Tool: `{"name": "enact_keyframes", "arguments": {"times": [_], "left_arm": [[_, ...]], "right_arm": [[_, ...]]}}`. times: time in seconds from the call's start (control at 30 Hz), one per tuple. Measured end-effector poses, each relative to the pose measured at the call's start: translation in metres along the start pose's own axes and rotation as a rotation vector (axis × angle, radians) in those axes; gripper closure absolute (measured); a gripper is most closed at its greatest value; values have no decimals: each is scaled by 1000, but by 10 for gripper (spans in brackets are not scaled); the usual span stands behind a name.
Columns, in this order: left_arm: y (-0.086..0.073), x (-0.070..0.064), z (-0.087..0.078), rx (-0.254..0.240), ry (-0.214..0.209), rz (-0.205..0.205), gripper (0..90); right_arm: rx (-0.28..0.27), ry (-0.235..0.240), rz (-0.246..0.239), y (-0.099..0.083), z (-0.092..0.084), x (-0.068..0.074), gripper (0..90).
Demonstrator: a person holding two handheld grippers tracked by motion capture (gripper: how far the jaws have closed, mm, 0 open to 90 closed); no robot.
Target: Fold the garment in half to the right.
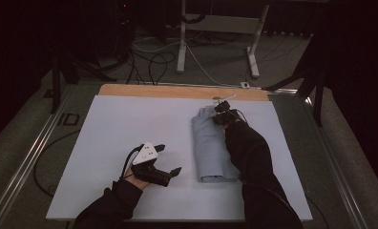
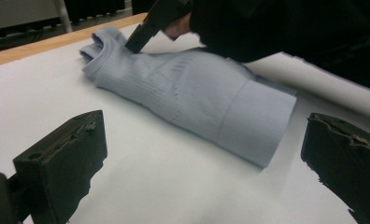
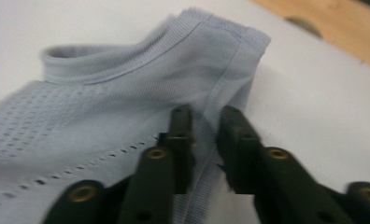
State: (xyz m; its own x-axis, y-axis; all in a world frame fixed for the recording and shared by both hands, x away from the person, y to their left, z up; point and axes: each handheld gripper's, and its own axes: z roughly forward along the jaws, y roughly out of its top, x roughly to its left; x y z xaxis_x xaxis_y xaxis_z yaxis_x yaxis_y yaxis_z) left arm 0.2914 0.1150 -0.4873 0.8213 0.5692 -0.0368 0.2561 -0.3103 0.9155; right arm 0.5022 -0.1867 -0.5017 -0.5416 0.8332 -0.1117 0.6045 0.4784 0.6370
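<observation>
A light blue knit garment (image 1: 211, 148) lies folded into a long strip on the white sheet (image 1: 125, 124), collar at the far end. My right gripper (image 1: 221, 114) rests at that collar end. In the right gripper view its jaws (image 3: 204, 121) stand a little apart with the garment's side seam (image 3: 103, 107) lying between them, and the pads do not press it. My left gripper (image 1: 169, 159) is on the sheet to the left of the garment, wide open and holding nothing. Its fingers (image 2: 61, 158) frame the garment's folded lower end (image 2: 192, 98).
The sheet covers a wooden tabletop whose far edge (image 1: 177, 91) shows bare. Beyond it a white metal frame (image 1: 182, 43) and loose cables (image 1: 153, 62) are on the floor. Metal rails (image 1: 29, 152) run along the table's sides. Black sleeves (image 1: 254, 162) come in from the bottom.
</observation>
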Motion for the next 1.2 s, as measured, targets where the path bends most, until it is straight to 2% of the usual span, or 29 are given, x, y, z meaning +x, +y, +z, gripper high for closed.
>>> {"name": "enact_keyframes", "arguments": {"times": [0.07, 0.17, 0.27, 0.4, 0.5, 0.53, 0.67, 0.73, 0.87, 0.97, 1.07, 1.2], "left_arm": [[-1, 2, -2, 12, 6, -1, 10], [-3, 4, -6, 4, 2, 11, 10], [-3, 8, -10, -3, -1, 0, 10], [-2, 10, -14, 2, -19, 6, 7], [-1, 13, -19, 0, -34, 3, 6], [0, 13, -20, -2, -35, 1, 6], [2, 17, -25, -2, -45, 3, 2], [3, 18, -27, 4, -51, 9, 2], [2, 22, -30, 5, -59, -3, 2], [2, 25, -33, 3, -56, -18, 2], [3, 26, -35, 5, -55, -6, 2], [2, 28, -40, 8, -49, 4, 2]], "right_arm": [[-28, 21, 5, 4, -8, 2, 647], [-46, 57, -12, 10, -19, 7, 526], [-86, 96, -1, 15, -29, 11, 436], [-117, 140, 12, 17, -37, 18, 332], [-126, 179, 21, 16, -41, 24, 214], [-123, 209, 15, 15, -41, 25, 147], [-122, 278, 14, 11, -44, 30, 90], [-131, 294, 14, 10, -47, 32, 89], [-126, 313, -25, 8, -54, 40, 89], [-146, 333, -37, 4, -60, 44, 89], [-162, 335, -54, -1, -68, 48, 89], [-205, 348, -43, -8, -81, 52, 90]]}}
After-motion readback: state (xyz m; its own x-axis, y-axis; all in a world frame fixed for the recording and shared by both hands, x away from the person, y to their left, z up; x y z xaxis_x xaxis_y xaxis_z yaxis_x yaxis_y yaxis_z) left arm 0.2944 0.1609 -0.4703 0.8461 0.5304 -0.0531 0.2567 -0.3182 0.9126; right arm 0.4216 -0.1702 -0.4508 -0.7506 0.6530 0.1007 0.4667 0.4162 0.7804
